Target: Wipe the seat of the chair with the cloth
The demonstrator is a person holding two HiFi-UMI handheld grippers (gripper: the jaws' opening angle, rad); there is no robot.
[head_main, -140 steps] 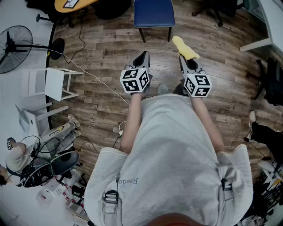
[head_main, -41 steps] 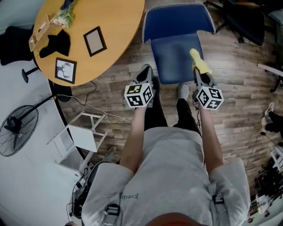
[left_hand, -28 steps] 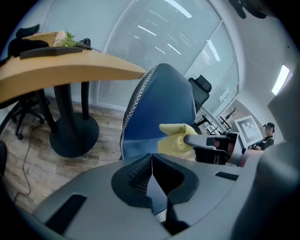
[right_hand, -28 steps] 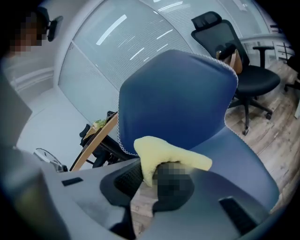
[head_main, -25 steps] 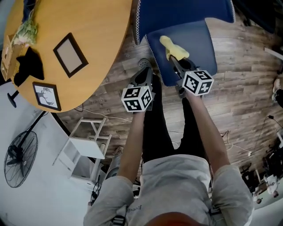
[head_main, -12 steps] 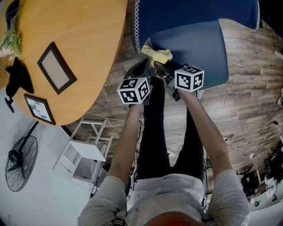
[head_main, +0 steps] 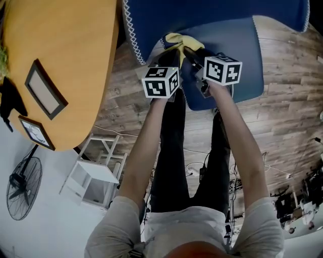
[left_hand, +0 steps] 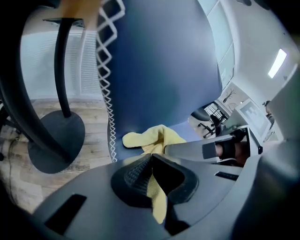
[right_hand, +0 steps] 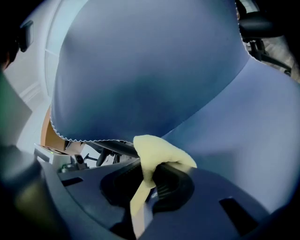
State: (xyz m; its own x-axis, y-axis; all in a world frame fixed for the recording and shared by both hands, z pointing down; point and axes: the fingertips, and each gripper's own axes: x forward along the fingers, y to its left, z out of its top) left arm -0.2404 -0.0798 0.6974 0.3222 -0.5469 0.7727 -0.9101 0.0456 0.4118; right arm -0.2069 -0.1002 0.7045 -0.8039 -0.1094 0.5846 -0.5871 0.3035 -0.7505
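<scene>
The blue chair seat (head_main: 239, 48) lies at the top of the head view, its backrest (head_main: 202, 14) behind it. A yellow cloth (head_main: 180, 41) rests on the seat's rear left corner, by the zigzag-stitched edge. My right gripper (head_main: 188, 50) reaches in from the right, shut on the cloth (right_hand: 159, 152), and a strip of it hangs between the jaws (right_hand: 150, 174). My left gripper (head_main: 170, 51) is right beside it. Its jaws (left_hand: 152, 161) are closed with a yellow strip of the cloth (left_hand: 157, 138) pinched between them.
A round wooden table (head_main: 70, 55) with picture frames (head_main: 44, 94) stands close on the left. Its dark base (left_hand: 51, 143) is just beyond the seat edge. A white stool (head_main: 96, 171), a floor fan (head_main: 20, 194) and cables (head_main: 202, 169) sit on the wood floor.
The person has walked up to the chair. The right gripper carried the cloth across the seat to its rear left corner. The left gripper has moved forward onto the cloth.
</scene>
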